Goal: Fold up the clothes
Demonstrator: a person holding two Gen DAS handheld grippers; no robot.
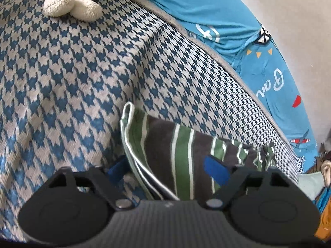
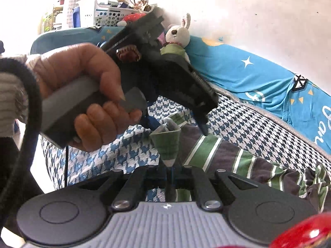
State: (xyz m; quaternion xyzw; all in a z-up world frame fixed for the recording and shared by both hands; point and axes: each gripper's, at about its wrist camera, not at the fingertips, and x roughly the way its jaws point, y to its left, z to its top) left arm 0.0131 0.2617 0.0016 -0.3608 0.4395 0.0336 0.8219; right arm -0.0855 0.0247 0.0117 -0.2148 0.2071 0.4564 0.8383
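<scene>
A dark grey garment with green and white stripes (image 1: pixel 163 144) lies on a blue-and-white houndstooth blanket (image 1: pixel 62 72). My left gripper (image 1: pixel 167 170) stands open astride the garment's folded edge: one blue pad (image 1: pixel 216 172) rests over the cloth, the other sits just left of the edge, partly hidden. The pads do not visibly pinch the cloth. In the right wrist view my right gripper (image 2: pixel 168 165) is shut on a green-striped corner (image 2: pixel 166 144), which is lifted into a peak. A hand (image 2: pixel 82 78) holds the left gripper (image 2: pixel 178 126) just above that corner, over the garment (image 2: pixel 217 150).
A white plush toy (image 1: pixel 72 2) lies at the blanket's far end, and a plush rabbit (image 2: pixel 178 35) sits by the wall. A bright blue printed sheet (image 1: pixel 206 10) runs along the wall side. White baskets (image 2: pixel 103 10) stand behind, and a black cable (image 2: pixel 26 103) hangs at left.
</scene>
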